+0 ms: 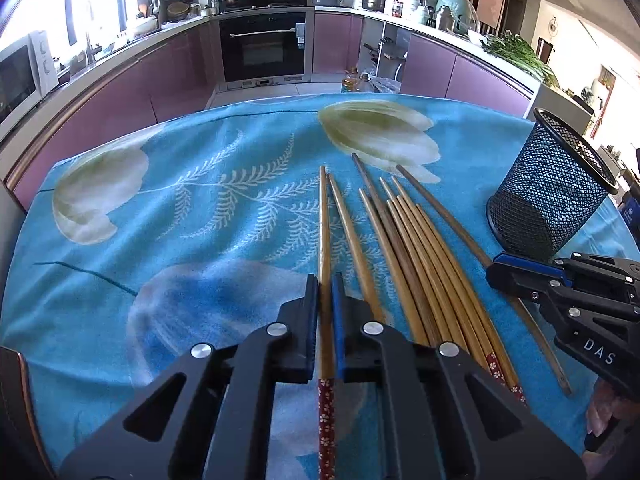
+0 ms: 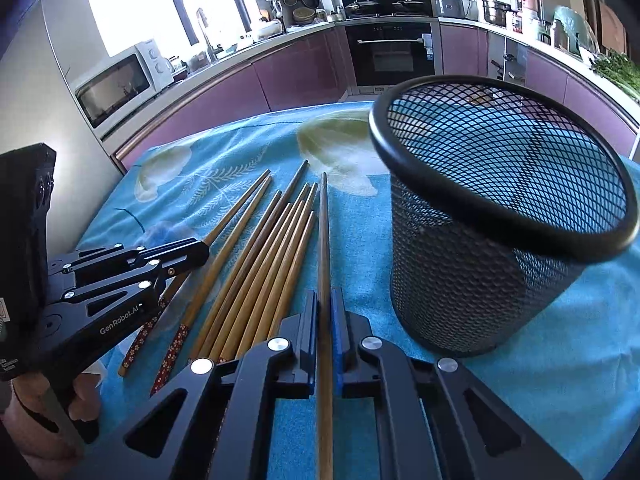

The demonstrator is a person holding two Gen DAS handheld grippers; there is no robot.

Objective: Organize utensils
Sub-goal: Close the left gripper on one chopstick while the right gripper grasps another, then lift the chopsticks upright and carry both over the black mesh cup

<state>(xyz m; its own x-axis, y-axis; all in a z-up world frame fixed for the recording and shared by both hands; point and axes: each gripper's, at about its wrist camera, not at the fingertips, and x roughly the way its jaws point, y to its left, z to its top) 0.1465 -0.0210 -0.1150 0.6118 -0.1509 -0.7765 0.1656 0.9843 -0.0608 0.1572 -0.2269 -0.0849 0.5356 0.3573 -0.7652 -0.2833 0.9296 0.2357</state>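
While our left gripper [image 1: 325,292] and right gripper [image 2: 325,308] each pinch one chopstick off the surface [image 1: 200,208], we judge them light, stiff, slippery; gripping mid-shaft suits the mesh holder [image 2: 500,216] nearby.

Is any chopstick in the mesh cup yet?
No, the mesh cup looks empty inside; the chopsticks all lie on the cloth beside it.

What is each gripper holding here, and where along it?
Left gripper: patterned-end chopstick, gripped just above its red floral end. Right gripper: plain brown chopstick, gripped toward its thicker half.
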